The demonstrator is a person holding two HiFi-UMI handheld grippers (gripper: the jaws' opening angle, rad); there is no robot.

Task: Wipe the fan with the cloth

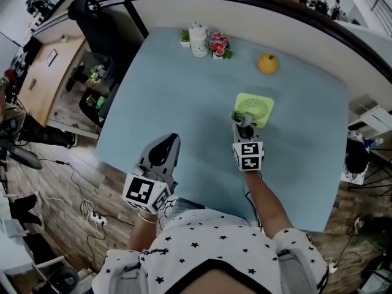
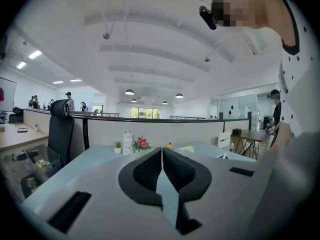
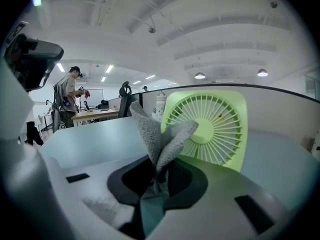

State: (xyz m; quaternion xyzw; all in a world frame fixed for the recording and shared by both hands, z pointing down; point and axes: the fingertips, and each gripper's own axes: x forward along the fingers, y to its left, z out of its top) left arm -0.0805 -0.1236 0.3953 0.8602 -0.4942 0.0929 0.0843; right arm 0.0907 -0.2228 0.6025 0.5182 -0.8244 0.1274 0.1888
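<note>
On the blue counter [image 1: 184,103], a lime-green fan [image 1: 255,108] stood upright, right gripper [image 1: 243,121] with jaws clamped on a grey cloth [image 3: 160,134] just before its grille, left gripper [image 1: 166,144] with jaws together, empty.

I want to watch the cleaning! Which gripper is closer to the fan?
Right. The right gripper, holding the cloth, is close by the fan; the left gripper is far to its left.

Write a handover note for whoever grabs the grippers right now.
Right gripper: shut on the grey knitted cloth, its folds up in front of the lime-green square plastic fan; can't tell if they touch.
Left gripper: shut, empty, over the near part of the light blue table.
Done: cloth gripped and at the fan's grille.
Left: wipe the fan.
</note>
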